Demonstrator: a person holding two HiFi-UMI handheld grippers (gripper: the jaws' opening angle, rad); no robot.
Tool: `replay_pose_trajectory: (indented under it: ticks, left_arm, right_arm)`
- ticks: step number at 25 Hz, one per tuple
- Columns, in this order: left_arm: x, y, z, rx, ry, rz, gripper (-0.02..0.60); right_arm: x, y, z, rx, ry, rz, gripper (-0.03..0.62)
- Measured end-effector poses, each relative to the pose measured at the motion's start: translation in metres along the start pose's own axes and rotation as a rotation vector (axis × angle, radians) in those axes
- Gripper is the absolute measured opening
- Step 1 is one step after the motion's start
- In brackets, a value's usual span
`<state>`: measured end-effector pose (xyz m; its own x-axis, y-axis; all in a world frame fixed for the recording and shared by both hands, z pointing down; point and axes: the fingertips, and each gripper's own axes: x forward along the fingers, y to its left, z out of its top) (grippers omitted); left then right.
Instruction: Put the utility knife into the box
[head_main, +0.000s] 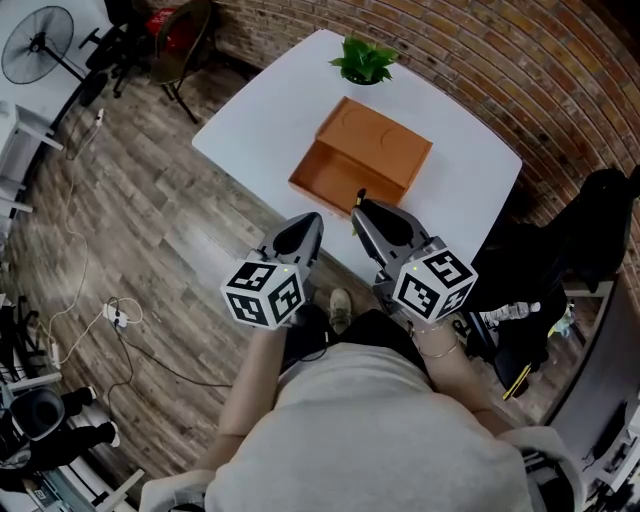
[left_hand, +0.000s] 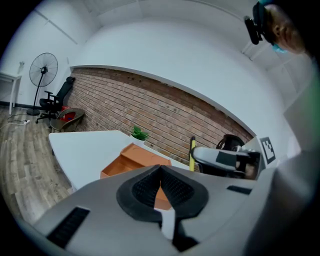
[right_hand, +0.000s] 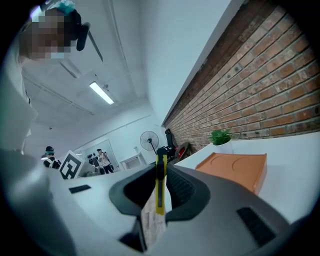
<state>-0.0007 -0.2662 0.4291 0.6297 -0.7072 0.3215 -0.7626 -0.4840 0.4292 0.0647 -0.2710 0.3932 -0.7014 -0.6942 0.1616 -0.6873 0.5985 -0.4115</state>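
1. Head view: a white table (head_main: 270, 120) stands on a wood floor (head_main: 150, 220) against a brick wall (head_main: 480, 60). An orange box (head_main: 370, 150) lies on the table. A potted plant (head_main: 363, 60) stands just beyond the box, by the wall. A fan (head_main: 38, 44) stands well to the left of the box.
2. Head view: the left gripper (head_main: 305, 228) and right gripper (head_main: 372, 215) hang side by side at the box's near side, over the table edge. Of the knife (head_main: 361, 195), only a dark tip shows here, just short of the box.
3. Right gripper view: the right gripper (right_hand: 161, 172) has its jaws part-open and clamped on the yellow knife (right_hand: 160, 185), seen edge-on. The box lies ahead and to the right.
4. Left gripper view: the left gripper (left_hand: 160, 172) has its jaws closed tip to tip with nothing between them. The box's open part shows beyond them.
5. Left gripper view only: the knife (left_hand: 192, 155) is seen from the side at the right gripper's tip. Its long axis is upright and its dark end points up. It is outside the box, to the right of it.
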Motion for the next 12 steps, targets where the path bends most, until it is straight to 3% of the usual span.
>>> replay_pose_trajectory:
  ticks: [12]
  left_arm:
    - [0.005, 0.015, 0.006, -0.010, 0.011, -0.012, 0.007]
  right_arm:
    - [0.014, -0.006, 0.004, -0.015, 0.018, -0.022, 0.063]
